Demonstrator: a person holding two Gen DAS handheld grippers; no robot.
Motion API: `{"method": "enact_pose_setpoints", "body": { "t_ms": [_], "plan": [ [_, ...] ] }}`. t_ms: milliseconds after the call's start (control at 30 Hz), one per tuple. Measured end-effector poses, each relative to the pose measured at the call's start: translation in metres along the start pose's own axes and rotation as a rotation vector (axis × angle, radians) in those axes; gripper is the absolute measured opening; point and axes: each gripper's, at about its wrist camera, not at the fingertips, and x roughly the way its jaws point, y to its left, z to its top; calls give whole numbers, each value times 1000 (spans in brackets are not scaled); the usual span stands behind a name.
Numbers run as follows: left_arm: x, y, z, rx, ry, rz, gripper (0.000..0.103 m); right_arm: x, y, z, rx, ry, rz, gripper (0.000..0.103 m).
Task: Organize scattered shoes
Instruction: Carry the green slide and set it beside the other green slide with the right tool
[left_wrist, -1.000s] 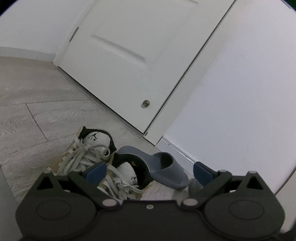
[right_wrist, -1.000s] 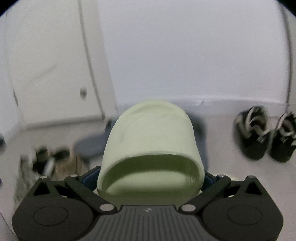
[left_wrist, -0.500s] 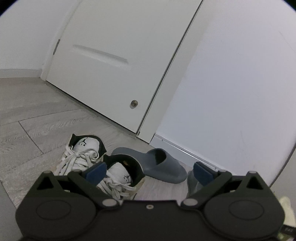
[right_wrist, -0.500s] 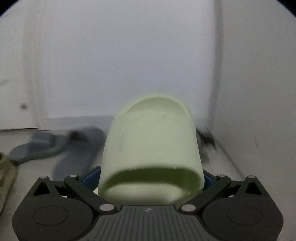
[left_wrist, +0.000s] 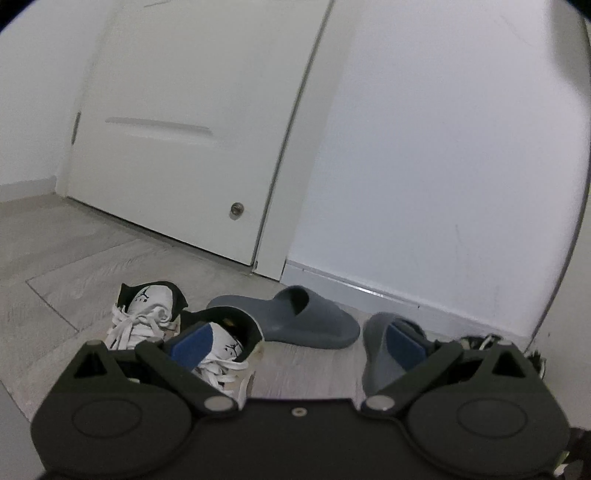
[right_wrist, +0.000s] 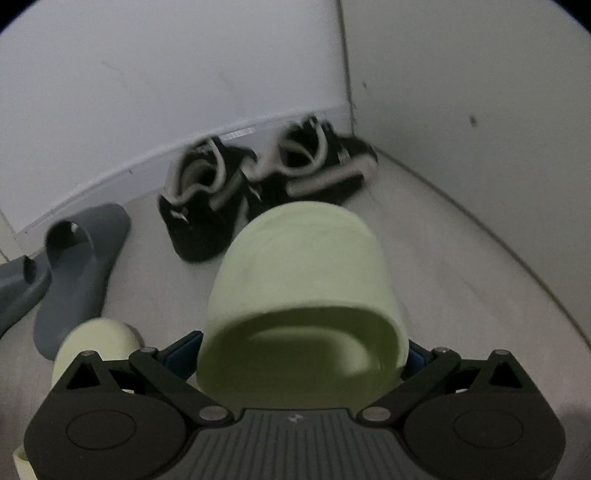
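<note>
Right gripper (right_wrist: 301, 354) is clamped on a pale green slide (right_wrist: 303, 291), blue pads pressing its two sides, toe pointing away from the camera, held above the floor (right_wrist: 461, 280). A second pale green slide (right_wrist: 96, 343) lies on the floor just beside the gripper's left finger, partly hidden by the gripper body. Ahead of the held slide, a pair of black sneakers (right_wrist: 258, 177) with light trim sits side by side in the floor corner, against the baseboard (right_wrist: 110, 181) where two walls meet. Picture is blurred, so sneaker details are unclear. Left of the sneakers, a grey slide (right_wrist: 79, 266) lies on the floor near the baseboard; the heel of another grey slide (right_wrist: 16, 284) shows at the left edge.

Left gripper (left_wrist: 295, 339) is spread wide and holds nothing, low over the floor. Between and beyond its fingers: two white sneakers (left_wrist: 147, 310) with black collars and loose laces, side by side, near the white door (left_wrist: 192, 122). Just right of them a grey slide lies along the baseboard; the other grey slide stands behind the right blue pad (left_wrist: 404, 341). Black sneakers just show at the far right, by the wall.
</note>
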Motion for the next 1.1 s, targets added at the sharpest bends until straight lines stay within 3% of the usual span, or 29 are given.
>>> {"method": "enact_pose_setpoints", "body": {
  "t_ms": [333,533,633,733,900,967,1100],
  "plan": [
    [-10,-11,-5,60,0,-11,102,-1,-3,1,3,34,53,102],
    [-19,-12,-4,50,-11,-9,102,-50,10,8,-146,-62,61,103],
    [-26,-11,-2,18,-28,-26,102,-70,17,-1,-190,-44,237,103],
    [-30,-12,-3,6,-30,-37,102,-66,29,-18,-145,102,499,103],
    [-32,-13,-2,9,-41,-51,102,-50,72,-46,-341,139,470,102],
    [-31,-11,-1,-4,-48,-55,102,-49,83,-54,-392,159,485,93],
    [-30,-8,1,-31,-64,-71,102,-57,104,-67,-470,142,495,91]
  ]
}}
